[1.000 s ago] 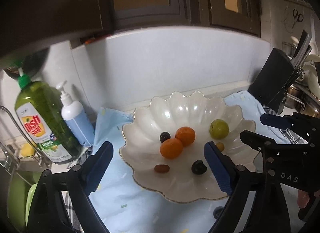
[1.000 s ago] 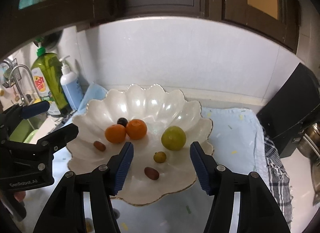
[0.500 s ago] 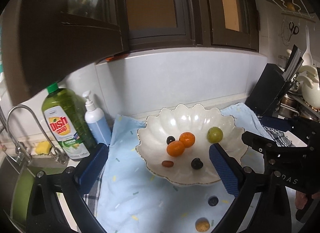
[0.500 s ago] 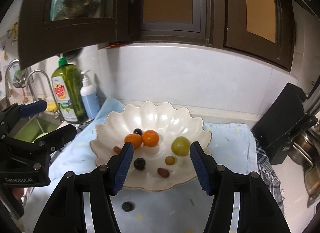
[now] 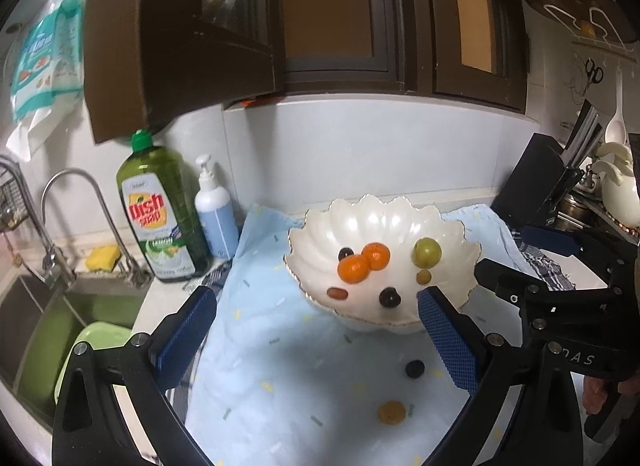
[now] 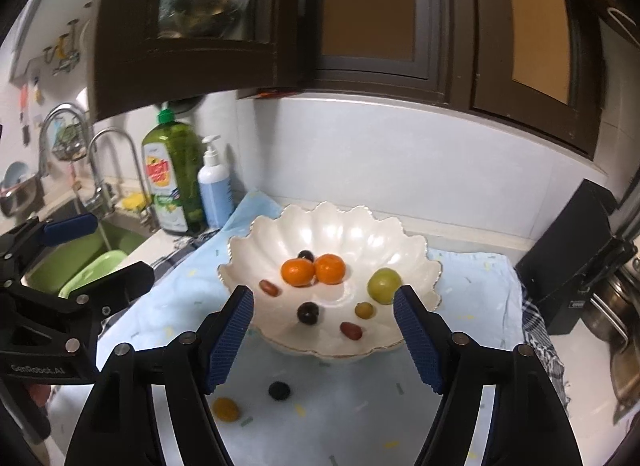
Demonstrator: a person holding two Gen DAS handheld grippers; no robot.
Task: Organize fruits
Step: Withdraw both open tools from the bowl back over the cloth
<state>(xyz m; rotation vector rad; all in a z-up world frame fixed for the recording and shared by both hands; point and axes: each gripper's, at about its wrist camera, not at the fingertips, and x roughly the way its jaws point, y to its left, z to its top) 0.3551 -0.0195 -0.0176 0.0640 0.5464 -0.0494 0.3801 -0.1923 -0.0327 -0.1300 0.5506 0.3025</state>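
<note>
Both the left gripper (image 5: 316,336) and right gripper (image 6: 324,336) hover with fingers spread, holding nothing. Next, I judge, comes fetching the dark berry (image 6: 279,390) and yellow fruit (image 6: 225,409) lying below the right fingers, outside the bowl (image 6: 416,250).

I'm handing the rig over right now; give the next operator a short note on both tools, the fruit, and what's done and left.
Left tool: open, empty, above the blue cloth.
Right tool: open, empty, at the near rim of the bowl.
Done: two oranges, a green fruit and five smaller fruits lie in the bowl.
Left: the dark berry and the small yellow fruit on the cloth in front of the bowl.
</note>
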